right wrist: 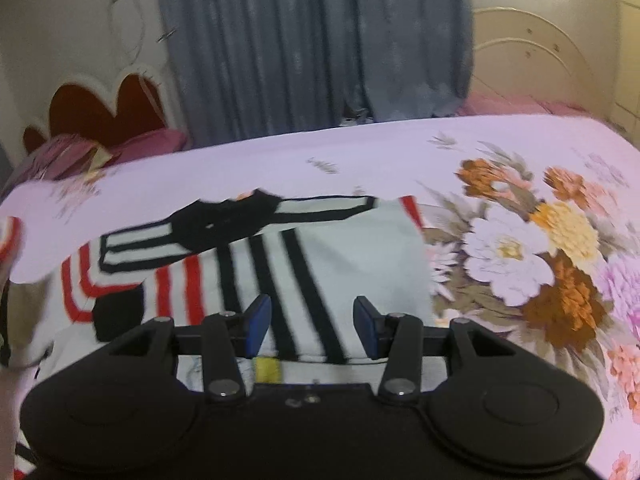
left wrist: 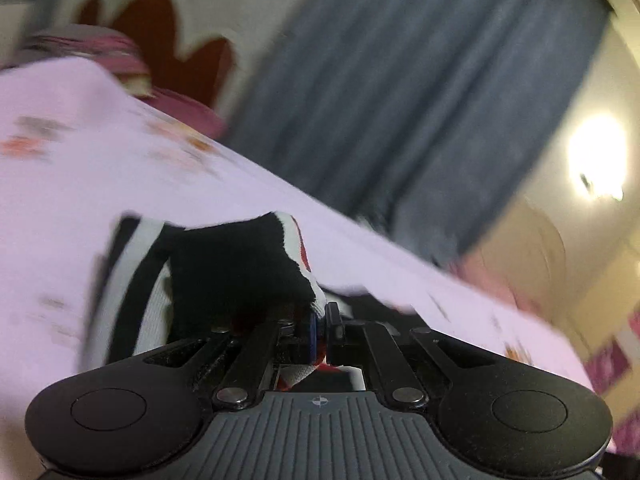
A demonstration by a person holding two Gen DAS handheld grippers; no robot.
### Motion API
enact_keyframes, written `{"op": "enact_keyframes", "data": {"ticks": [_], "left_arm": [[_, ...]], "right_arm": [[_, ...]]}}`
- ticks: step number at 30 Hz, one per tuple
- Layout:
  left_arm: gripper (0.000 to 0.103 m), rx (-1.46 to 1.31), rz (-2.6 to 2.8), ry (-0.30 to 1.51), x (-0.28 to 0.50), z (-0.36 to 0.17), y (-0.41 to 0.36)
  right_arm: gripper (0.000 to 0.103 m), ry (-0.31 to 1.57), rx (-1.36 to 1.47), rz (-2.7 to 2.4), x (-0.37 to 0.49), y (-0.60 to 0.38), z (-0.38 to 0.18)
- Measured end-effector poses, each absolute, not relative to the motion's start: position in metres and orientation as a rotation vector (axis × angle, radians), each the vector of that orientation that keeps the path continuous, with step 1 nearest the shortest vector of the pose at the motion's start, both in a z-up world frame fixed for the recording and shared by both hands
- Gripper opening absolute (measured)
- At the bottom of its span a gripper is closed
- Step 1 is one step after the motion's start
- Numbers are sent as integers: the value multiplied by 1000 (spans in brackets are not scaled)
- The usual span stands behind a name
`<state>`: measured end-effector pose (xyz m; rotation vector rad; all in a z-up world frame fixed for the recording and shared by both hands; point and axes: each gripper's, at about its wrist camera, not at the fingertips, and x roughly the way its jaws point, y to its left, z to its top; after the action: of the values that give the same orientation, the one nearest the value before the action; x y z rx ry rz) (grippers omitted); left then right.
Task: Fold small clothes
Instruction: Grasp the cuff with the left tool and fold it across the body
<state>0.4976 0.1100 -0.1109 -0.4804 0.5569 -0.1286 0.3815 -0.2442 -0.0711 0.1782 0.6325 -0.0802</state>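
Shirt (right wrist: 328,272) on bedsheet (right wrist: 400,152); left gripper (left wrist: 325,320) pinching its edge, right gripper (right wrist: 312,320) spread over it.

A bed (right wrist: 360,152) fills the view, its lilac sheet printed with orange and white flowers (right wrist: 532,256). Behind the bed hangs a grey-blue curtain (right wrist: 312,40). Left of the curtain – a dark red headboard (right wrist: 100,108) and pink pillows (right wrist: 156,140); right of it, a cream headboard (right wrist: 532,64).
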Motion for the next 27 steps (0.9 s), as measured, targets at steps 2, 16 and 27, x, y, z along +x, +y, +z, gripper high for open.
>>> {"op": "enact_keyframes", "data": {"ticks": [2,16,27], "left_arm": [[3,-409,-179,604,517,-117,63],[83,-111,-431,781,501,-167,-117],[60,-242,-77,623,449,-147,37]], "right_arm": [[44,626,207,-82,380,-257,-73],[50,664,387,-25,379,-325,-98],[54,654,336,221,415,-265,-102]]}}
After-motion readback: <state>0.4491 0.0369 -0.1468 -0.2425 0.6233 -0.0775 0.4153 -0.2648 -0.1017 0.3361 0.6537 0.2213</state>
